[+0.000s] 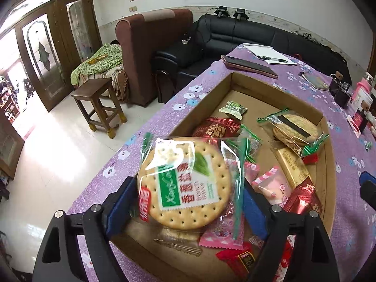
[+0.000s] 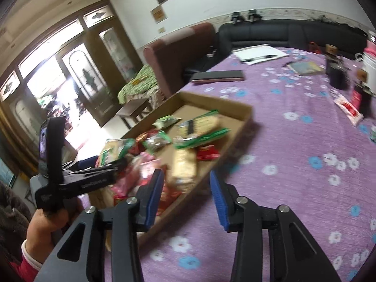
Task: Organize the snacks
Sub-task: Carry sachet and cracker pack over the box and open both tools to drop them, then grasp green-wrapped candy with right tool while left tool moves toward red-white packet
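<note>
While the left gripper (image 1: 185, 202) pinches the cracker packet (image 1: 185, 183) above the box (image 1: 329, 164) at 6 o'clock, it looks light, brittle, slippery; edge-hold gently. Right gripper (image 2: 186, 197) fingers released.

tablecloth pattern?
Purple tablecloth with white and blue flowers; clearest in the right wrist view.

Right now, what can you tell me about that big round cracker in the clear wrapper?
The round cracker packet is a pale, hole-dotted biscuit sealed in clear, glossy plastic with green crimped ends and a green, white and red label. The left gripper is shut on it, one blue pad at each side, holding it face-up over the snacks in the cardboard tray.
</note>
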Tool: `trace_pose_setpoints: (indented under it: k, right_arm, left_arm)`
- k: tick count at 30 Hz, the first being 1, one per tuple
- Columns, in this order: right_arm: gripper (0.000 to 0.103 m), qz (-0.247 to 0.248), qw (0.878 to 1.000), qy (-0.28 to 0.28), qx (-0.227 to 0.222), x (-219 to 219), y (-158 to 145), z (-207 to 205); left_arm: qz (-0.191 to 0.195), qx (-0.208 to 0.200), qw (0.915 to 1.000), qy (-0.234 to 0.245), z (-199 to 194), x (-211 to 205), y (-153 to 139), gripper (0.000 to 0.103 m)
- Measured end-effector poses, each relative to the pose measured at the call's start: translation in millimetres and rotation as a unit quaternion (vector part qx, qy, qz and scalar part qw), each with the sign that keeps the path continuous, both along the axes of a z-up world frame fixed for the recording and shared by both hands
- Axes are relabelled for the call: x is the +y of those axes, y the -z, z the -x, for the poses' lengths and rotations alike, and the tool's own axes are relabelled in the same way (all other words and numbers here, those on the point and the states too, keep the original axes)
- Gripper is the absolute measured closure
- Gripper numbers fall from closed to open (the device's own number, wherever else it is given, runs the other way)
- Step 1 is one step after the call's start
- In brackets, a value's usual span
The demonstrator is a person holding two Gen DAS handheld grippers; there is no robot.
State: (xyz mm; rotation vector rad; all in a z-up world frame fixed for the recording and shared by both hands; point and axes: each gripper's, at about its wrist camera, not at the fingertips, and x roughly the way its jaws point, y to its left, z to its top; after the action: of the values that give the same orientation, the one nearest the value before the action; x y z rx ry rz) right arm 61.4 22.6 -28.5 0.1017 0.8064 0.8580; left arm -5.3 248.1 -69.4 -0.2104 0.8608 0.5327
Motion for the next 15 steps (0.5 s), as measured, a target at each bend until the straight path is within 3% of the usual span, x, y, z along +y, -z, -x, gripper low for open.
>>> trace_pose_setpoints:
  k: [8,15]
  right_arm:
    - [0.049,-0.007,0.996,0.082,0.027,-73.0,21.1,-30.8]
    - [0.046,-0.007,0.989,0.145,0.032,-134.7,29.5,-55.6]
  left_arm:
    - [-0.046,-0.025,0.9986,-0.004,-0.6,-18.1,-20.5,0.008]
    - [-0.043,-0.073,0.9958,0.034,-9.1,-49.9,-46.3,0.002]
